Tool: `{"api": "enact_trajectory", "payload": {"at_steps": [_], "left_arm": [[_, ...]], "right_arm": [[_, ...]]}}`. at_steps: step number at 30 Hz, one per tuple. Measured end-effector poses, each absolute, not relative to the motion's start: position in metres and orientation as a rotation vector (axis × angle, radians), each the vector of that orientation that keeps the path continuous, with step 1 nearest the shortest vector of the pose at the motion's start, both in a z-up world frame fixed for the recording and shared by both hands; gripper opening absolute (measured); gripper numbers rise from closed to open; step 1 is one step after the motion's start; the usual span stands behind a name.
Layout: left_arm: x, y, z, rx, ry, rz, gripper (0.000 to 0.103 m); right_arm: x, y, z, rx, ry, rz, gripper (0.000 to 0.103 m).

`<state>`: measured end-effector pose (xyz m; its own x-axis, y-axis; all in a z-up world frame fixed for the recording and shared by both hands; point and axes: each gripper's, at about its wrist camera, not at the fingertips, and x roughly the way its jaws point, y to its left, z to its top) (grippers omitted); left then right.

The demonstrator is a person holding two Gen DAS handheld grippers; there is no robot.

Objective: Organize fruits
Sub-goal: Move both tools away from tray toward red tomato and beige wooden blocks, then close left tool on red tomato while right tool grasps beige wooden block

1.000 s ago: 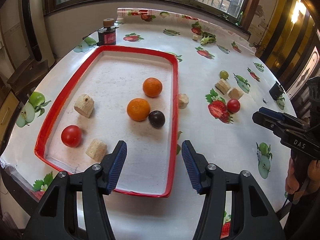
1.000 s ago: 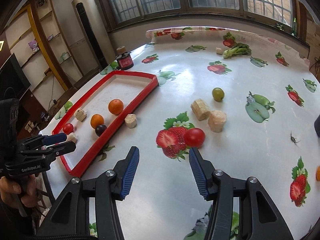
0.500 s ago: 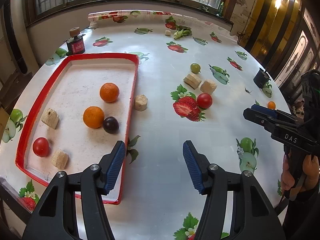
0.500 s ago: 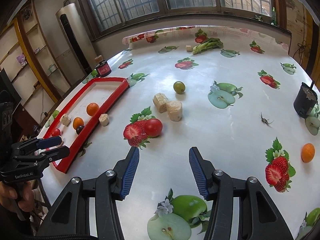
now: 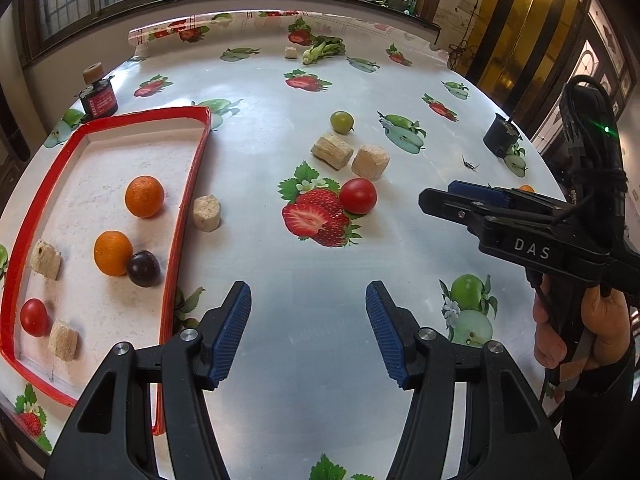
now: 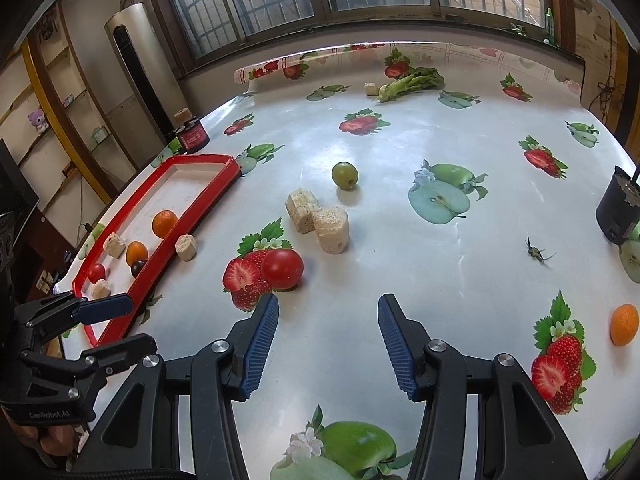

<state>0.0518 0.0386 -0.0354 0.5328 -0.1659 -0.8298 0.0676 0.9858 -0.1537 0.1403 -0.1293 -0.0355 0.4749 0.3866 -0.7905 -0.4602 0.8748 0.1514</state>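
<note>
- Landmark: red-rimmed tray (image 5: 188, 196) on the fruit-print tablecloth (image 5: 304, 300).
- Left gripper (image 5: 308, 334) spread wide, nothing between its blue pads, over bare cloth just right of the tray's near corner.
- Right gripper (image 6: 328, 346) also spread apart and empty, well right of the tray, near the red tomato (image 6: 282, 268).
- Inside the tray: two oranges (image 5: 144, 196), a dark plum (image 5: 144, 268) touching the nearer orange, a small red tomato (image 5: 34, 317), two beige cork-like chunks (image 5: 63, 340).
- Just outside the tray's right rim: one more beige chunk (image 5: 206, 213), apart from the rim.
- Well right of the tray: the red tomato, glossy and round, sitting on a printed strawberry; two beige chunks (image 6: 316, 220) touching each other; a green round fruit (image 6: 345, 175) beyond them.
- Only the right wrist view shows clearly: loose orange (image 6: 624, 325) far right of the tray, whole and round; the left view has it mostly hidden behind the right gripper.
- Both views: dark pot (image 6: 618, 212) far right, red-labelled jar (image 5: 98, 98) behind the tray, leafy greens (image 6: 412, 80) at the far edge.
</note>
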Motion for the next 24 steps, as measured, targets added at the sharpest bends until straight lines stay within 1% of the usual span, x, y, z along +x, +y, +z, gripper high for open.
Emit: {"api": "enact_trajectory", "payload": {"at_steps": [7, 20, 21, 22, 23, 24], "left_arm": [[0.073, 0.031, -0.043, -0.135, 1.018, -0.163, 0.058], [0.137, -0.007, -0.063, -0.136, 1.026, -0.212, 0.058], [0.142, -0.008, -0.066, -0.147, 1.028, -0.22, 0.057], [0.146, -0.008, -0.069, -0.155, 1.036, -0.231, 0.045], [0.15, -0.008, -0.073, -0.159, 1.049, -0.237, 0.029], [0.151, -0.004, -0.074, -0.176, 1.05, -0.249, 0.029]], "right_arm": [[0.16, -0.124, -0.043, -0.099, 0.957, 0.504, 0.054], [0.177, -0.154, -0.04, -0.051, 0.954, 0.453, 0.054], [0.178, -0.155, -0.039, -0.047, 0.953, 0.45, 0.054], [0.18, -0.156, -0.039, -0.044, 0.953, 0.449, 0.054], [0.181, -0.156, -0.04, -0.041, 0.954, 0.448, 0.054], [0.182, -0.156, -0.041, -0.04, 0.957, 0.449, 0.054]]}}
